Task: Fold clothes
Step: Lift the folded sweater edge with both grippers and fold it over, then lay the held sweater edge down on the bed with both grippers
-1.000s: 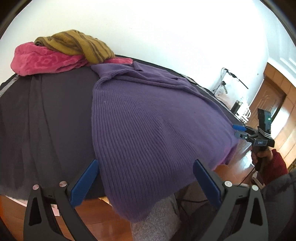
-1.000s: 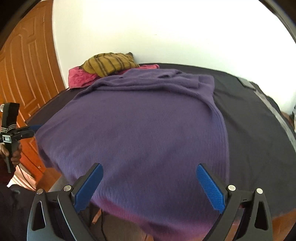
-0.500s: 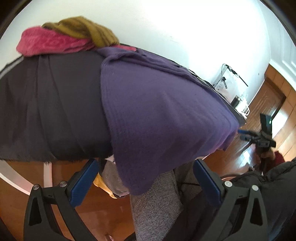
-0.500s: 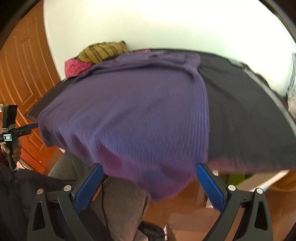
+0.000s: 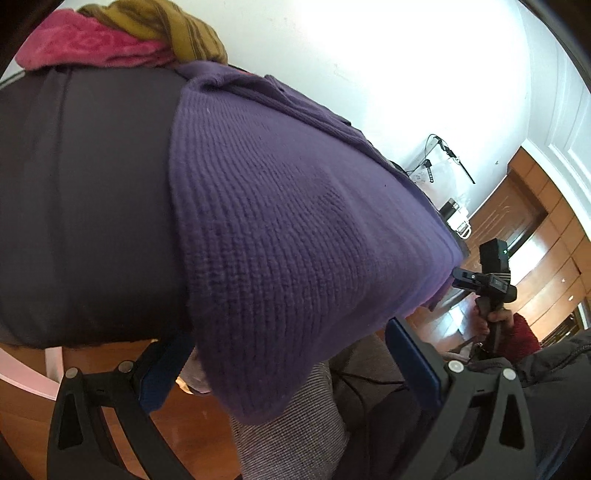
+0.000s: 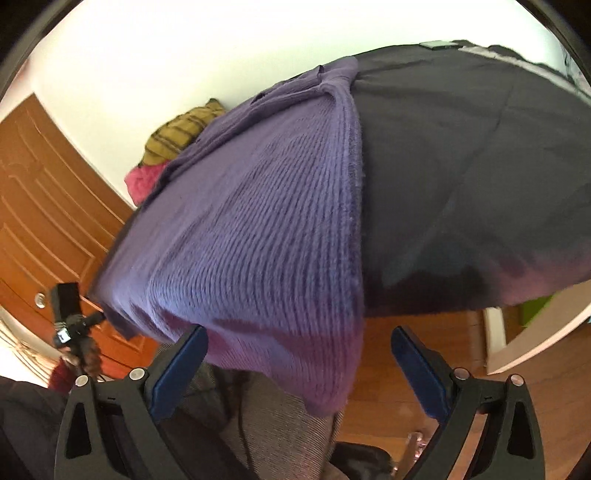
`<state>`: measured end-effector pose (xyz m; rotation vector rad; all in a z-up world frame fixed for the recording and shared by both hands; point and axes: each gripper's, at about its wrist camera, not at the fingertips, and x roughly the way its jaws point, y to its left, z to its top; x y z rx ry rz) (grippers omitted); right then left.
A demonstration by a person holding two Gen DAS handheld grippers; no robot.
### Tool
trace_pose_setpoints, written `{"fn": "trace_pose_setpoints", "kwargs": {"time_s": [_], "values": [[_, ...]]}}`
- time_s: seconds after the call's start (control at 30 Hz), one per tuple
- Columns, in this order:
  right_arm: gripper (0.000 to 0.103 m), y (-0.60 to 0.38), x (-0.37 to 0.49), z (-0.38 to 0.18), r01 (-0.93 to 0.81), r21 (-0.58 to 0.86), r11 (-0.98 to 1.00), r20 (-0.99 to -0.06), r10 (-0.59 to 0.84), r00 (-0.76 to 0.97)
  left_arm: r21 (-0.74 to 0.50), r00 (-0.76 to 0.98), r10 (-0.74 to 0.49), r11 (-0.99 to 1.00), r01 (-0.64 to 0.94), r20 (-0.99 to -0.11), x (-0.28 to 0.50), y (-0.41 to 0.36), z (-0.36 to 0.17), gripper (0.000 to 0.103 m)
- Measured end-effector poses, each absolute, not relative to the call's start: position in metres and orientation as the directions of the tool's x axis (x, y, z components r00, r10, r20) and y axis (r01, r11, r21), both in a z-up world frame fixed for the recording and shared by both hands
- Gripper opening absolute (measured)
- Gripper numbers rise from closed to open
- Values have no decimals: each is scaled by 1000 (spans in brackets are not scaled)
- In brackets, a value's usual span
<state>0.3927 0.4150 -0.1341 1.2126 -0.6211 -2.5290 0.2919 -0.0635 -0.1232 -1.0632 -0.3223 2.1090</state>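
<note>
I am holding my left hand-held gripper (image 5: 284,365) low at the near edge of the worktop (image 5: 85,192), its blue fingers (image 5: 413,365) spread wide on either side of the purple sweater's (image 5: 295,221) hanging corner, gripping nothing. My right hand-held gripper (image 6: 299,365) is gaping just as wide under the opposite corner of the hem. I am judging that both sit below the edge because the hem is what I need to pinch before lifting it for a fold.

The purple sweater is lying flat across the dark-covered worktop, its bottom edge drooping over the near side in front of my grey trousers (image 5: 291,417). It is a ribbed knit, thick and soft-looking, with the far part bunched into creases. Behind it, a pink garment (image 5: 85,44) and a mustard striped one (image 5: 166,29) are lying heaped against the white wall (image 5: 369,55).
</note>
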Motion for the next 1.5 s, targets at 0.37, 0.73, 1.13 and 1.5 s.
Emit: {"fn": "trace_pose_setpoints", "kwargs": {"time_s": [0.37,0.73,1.13,1.5], "values": [[23,391,387,-145,173,477,-861,-690,-489,-534,-551,-257,710,-683,-479,-656,289,-50,-141,14],[17,370,411,-104,365,426,-828,-609,-561,-561,-461,-301,698,-677,-573,-650,319,-43,-93,7],[17,365,406,-53,401,344,-849,-486,-526,-698,-410,-419,750,-642,-648,-512,313,-36,-18,7],[17,379,381,-13,250,150,-957,-441,-291,-849,-389,-526,751,-659,-644,-400,275,-42,30,7]]}}
